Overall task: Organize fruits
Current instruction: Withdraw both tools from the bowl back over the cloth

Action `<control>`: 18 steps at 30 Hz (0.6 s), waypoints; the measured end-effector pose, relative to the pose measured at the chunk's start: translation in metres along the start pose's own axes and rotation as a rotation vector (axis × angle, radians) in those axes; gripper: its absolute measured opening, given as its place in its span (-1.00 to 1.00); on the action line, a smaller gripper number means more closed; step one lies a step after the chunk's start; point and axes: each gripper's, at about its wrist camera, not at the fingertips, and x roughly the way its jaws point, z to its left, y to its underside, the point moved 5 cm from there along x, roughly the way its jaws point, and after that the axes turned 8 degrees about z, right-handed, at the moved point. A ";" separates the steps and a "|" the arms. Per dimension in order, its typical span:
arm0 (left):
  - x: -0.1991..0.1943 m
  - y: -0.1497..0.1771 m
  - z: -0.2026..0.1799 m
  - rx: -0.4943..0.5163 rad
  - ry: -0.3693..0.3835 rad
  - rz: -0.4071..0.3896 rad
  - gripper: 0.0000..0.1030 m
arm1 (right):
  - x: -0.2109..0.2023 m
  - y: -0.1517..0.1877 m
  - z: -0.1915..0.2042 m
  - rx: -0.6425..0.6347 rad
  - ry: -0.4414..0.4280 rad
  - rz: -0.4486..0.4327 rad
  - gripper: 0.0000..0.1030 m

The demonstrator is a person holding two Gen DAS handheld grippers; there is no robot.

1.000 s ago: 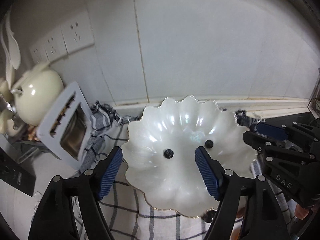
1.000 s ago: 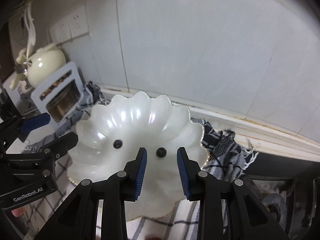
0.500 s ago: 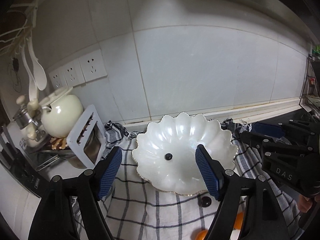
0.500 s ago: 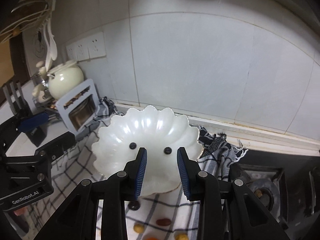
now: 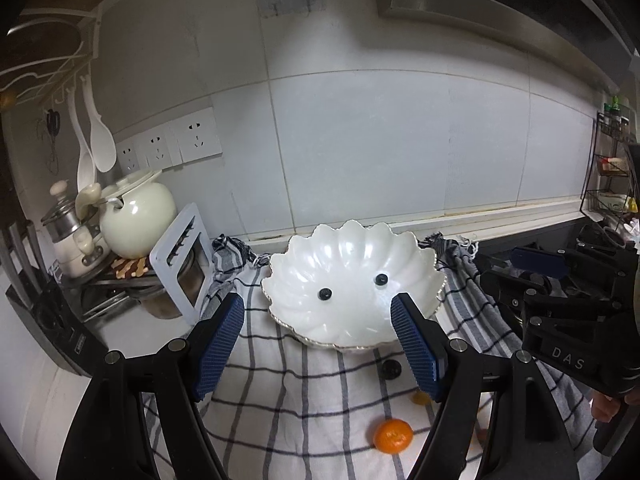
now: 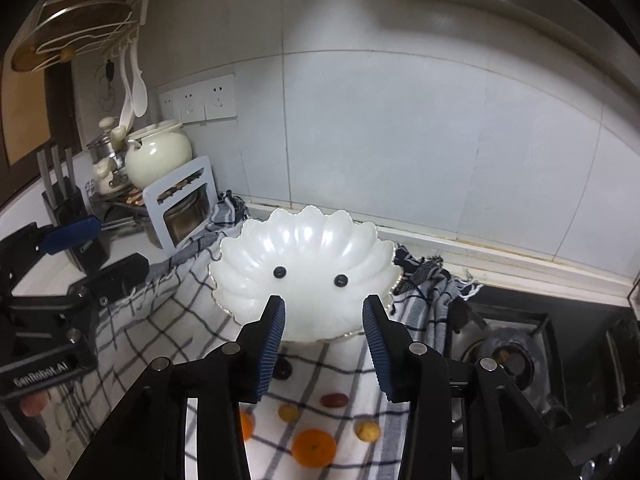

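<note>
Far left on the counter: cream round ceramic pot with lid (image 5: 138, 216), in front of it a white flat-sided toaster-like appliance (image 5: 182, 264) tilted against the checked cloth edge. White and dark-checked cloth (image 5: 288, 392) covers the counter middle.

Left gripper (image 5: 318, 344), black with blue ribbed pads, jaws wide apart, holding nothing, above the cloth in front of the dish. White scalloped shell-shaped dish with thin metallic rim (image 5: 352, 248) sits on the cloth near the wall. Two small dark round berries (image 5: 325, 294) lie inside it, apart from each other. One more dark berry (image 5: 391, 369) lies on the cloth just in front of the dish rim.

Nearer the cameras on the cloth: orange mandarin (image 5: 393, 435); in the right wrist view a second partly hidden orange fruit (image 6: 247, 426), two small yellow-brown round fruits (image 6: 288, 413), a reddish-brown oval fruit (image 6: 335, 400). All outside the dish.

Right gripper (image 6: 323, 336), same black and blue build, jaws moderately open, empty, also above the cloth facing the dish. Right of it, dark gas stove burner (image 6: 506, 356) beside the cloth edge.
</note>
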 end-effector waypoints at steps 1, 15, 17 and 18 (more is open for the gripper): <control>-0.002 0.002 0.000 0.000 0.002 0.000 0.47 | -0.002 0.003 0.000 -0.005 0.002 -0.001 -0.18; -0.024 0.039 -0.012 0.029 0.016 0.014 0.58 | -0.029 0.034 0.005 -0.029 0.010 -0.028 0.06; -0.025 0.043 -0.014 0.031 0.024 0.021 0.58 | -0.031 0.039 0.006 -0.041 0.009 -0.025 0.07; -0.025 0.046 -0.015 0.032 0.030 0.027 0.58 | -0.031 0.042 0.007 -0.043 0.009 -0.022 0.07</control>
